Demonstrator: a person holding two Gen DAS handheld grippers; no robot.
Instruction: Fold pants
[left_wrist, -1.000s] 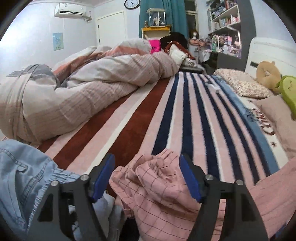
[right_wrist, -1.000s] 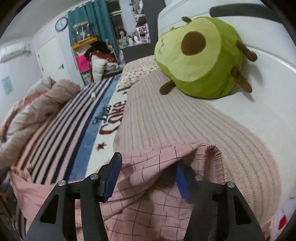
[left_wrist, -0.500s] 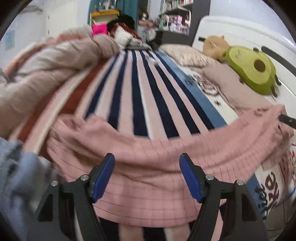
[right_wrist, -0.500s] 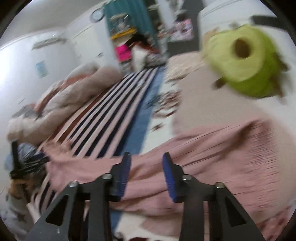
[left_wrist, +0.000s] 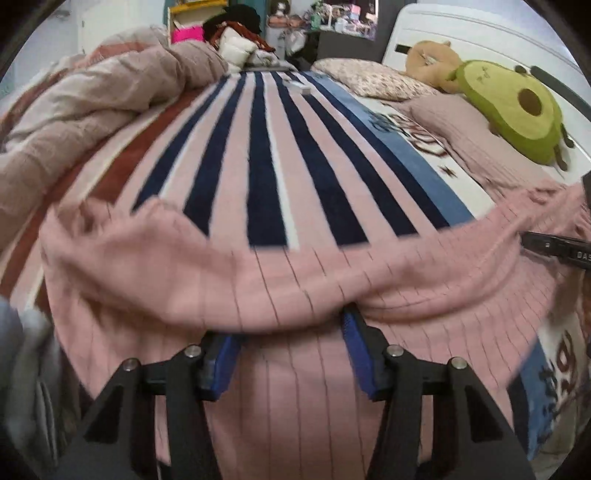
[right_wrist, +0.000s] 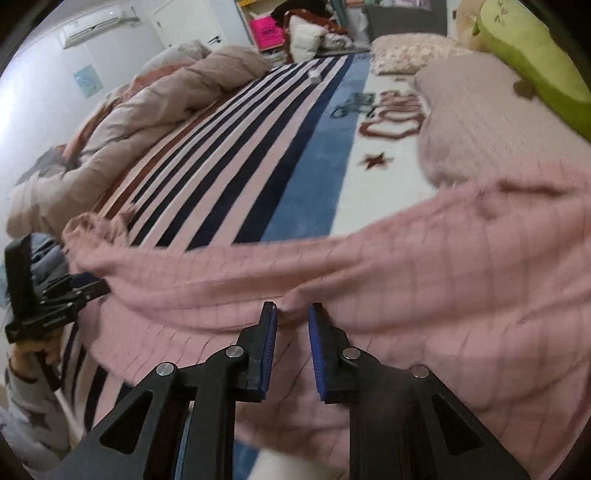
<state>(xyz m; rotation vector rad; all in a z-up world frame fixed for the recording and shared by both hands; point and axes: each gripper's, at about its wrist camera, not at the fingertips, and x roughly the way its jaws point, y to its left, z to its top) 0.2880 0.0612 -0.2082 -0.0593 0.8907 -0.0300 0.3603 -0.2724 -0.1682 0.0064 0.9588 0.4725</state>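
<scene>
Here the pink checked cotton pants are stretched wide across the near end of the striped pink, navy and blue bed blanket, running from nine o'clock to three o'clock in both wrist views. The left claw has its blue pads spread wide, with a fold of the pants draped over the tips and cloth lying between them; whether it grips is not clear, so it reads as released. The right claw has its blue pads drawn nearly together, clenched on a small pinch of the pants' upper edge. At ten o'clock a rumpled beige and rust quilt lies heaped along the bed. At two o'clock a green avocado-shaped plush toy rests beside a dusty-pink ribbed pillow.
</scene>
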